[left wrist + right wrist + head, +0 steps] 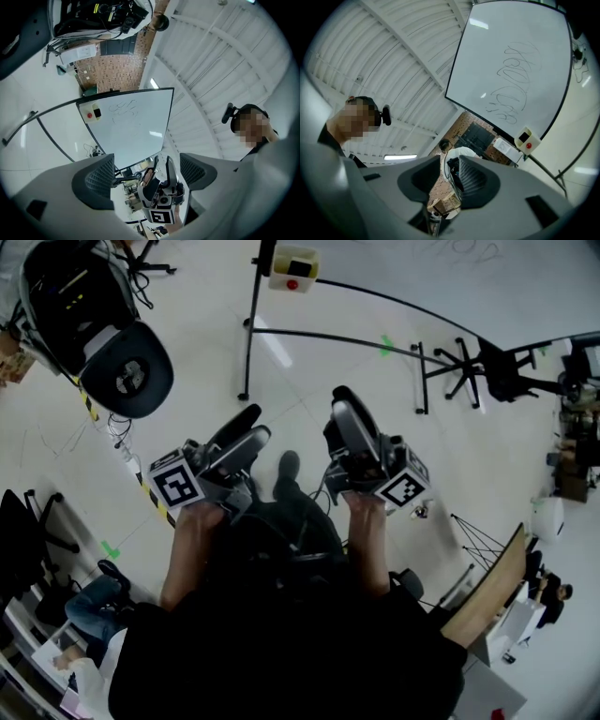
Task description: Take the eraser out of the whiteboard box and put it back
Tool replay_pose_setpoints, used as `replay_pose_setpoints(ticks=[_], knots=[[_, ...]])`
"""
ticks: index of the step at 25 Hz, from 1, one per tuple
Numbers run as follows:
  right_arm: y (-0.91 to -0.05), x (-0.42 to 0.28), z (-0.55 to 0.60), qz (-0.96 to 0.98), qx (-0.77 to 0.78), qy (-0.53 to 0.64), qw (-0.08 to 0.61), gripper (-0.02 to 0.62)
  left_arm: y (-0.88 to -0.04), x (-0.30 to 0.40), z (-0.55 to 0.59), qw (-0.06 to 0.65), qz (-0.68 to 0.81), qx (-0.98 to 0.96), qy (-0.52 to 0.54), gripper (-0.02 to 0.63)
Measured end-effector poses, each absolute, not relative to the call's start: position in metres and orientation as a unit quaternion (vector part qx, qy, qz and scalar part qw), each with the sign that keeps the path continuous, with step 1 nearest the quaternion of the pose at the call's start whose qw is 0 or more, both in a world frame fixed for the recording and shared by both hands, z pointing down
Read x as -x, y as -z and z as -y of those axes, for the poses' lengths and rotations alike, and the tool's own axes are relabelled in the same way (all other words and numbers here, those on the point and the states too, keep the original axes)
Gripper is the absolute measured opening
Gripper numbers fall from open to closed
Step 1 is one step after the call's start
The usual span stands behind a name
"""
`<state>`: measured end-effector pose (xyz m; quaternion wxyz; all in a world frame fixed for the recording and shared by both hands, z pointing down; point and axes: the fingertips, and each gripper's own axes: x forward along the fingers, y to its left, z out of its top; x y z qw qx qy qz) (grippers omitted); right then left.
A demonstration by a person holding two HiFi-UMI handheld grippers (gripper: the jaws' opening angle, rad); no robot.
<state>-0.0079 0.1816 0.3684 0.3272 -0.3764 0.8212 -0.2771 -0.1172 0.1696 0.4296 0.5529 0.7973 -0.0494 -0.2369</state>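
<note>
The whiteboard [450, 277] stands at the top of the head view. A cream box [292, 268] with a red dot hangs on its left edge, and a dark block shows in the box's top. I cannot tell whether that block is the eraser. Both grippers are held up in front of the person, well short of the board. My left gripper [255, 425] is open wide with nothing in it. In the left gripper view [146, 161] the board [131, 126], the box [91, 112] and my right gripper [159, 197] show through its jaws. My right gripper [342, 404] [443, 173] has a narrow gap and holds nothing.
A black office chair [127, 376] stands at the left and another [497, 367] at the right by the board's stand [248, 324]. Yellow-black tape [155, 498] crosses the floor. A person sits at the lower left [94, 606]. A wooden desk [492, 587] is at the right.
</note>
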Motion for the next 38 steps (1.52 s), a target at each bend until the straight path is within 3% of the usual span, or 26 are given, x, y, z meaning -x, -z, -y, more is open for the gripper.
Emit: replay_pose_setpoints(ticks=[12, 25, 38], knots=[[-0.359, 0.055, -0.234, -0.826, 0.379, 0.257, 0.327, 0.141, -0.424, 0.158, -0.206, 0.551, 0.017, -0.795, 0.253, 0.428], [-0.35, -0.013, -0.249, -0.829, 0.341, 0.267, 0.354, 0.121, -0.419, 0.085, -0.219, 0.546, 0.047, -0.803, 0.236, 0.428], [-0.35, -0.04, -0.266, -0.834, 0.303, 0.267, 0.375, 0.106, -0.414, 0.062, -0.236, 0.523, 0.083, -0.821, 0.213, 0.428]])
